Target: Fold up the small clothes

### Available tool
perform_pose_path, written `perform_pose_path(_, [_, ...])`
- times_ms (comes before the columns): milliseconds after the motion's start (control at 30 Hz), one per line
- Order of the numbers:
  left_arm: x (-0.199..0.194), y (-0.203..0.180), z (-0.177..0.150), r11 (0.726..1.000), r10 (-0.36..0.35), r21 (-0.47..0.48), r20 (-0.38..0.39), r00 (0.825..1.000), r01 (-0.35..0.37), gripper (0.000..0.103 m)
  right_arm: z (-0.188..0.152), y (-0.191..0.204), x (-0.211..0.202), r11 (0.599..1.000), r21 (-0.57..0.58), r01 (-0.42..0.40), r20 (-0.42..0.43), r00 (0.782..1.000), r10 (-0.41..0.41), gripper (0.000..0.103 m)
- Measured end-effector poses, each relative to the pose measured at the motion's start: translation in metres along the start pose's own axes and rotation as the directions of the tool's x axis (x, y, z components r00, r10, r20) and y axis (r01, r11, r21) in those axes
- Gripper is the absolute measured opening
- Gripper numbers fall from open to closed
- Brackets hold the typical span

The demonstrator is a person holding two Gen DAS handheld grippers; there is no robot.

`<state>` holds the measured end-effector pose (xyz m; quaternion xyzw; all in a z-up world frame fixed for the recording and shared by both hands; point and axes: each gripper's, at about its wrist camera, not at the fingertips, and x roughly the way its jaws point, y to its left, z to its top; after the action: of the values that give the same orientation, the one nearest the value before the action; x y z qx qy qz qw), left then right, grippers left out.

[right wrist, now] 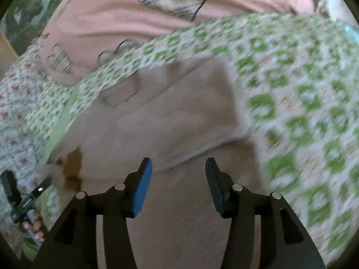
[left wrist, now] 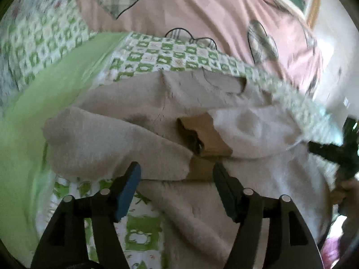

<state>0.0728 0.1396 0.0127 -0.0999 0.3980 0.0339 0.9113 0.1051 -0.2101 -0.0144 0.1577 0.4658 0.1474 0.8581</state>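
While we looked through both wrist cameras, we recorded the following.

Left gripper (left wrist: 177, 174): spread, nothing between the pads; it hovered just over the garment's near fold.

Right gripper (right wrist: 178, 174): spread, pinching nothing; it hung over the garment's flat panel.

Reason for position: we judged both tools had let the cloth go so that a fold could lie flat by its own weight.

Garment (left wrist: 139, 139): a small beige fleecy top lay on the green-checked sheet (left wrist: 157, 56), in front of a pink cover with plaid hearts (left wrist: 202, 11).

Appearance: soft, nappy cloth; a sleeve lay folded across the body, and a tan inner patch (left wrist: 213, 134) showed at the middle.

Fold state: we judged it partly done, edges uneven.

Limits: motion blur hid fine detail.
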Motion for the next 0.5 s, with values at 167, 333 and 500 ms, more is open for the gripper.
perform_pose_path(167, [0.013, -0.054, -0.004, 0.940, 0.082, 0.332, 0.020, 0.996, -0.084, 0.071, -0.028, 0.015, 0.009, 0.999, 0.016, -0.050, -0.075, 0.996, 0.051, 0.051])
perform_pose_path(333, [0.057, -0.065, -0.010, 0.876, 0.141, 0.472, -0.044, 0.989, -0.103, 0.071, -0.037, 0.020, 0.004, 0.997, 0.029, -0.069, -0.086, 0.994, 0.071, 0.052])
perform_pose_path(500, [0.065, -0.030, 0.006, 0.950, 0.041, 0.313, -0.091, 0.995, -0.011, 0.008, -0.034, 0.017, -0.003, 0.998, 0.035, -0.057, -0.074, 0.995, 0.060, 0.052])
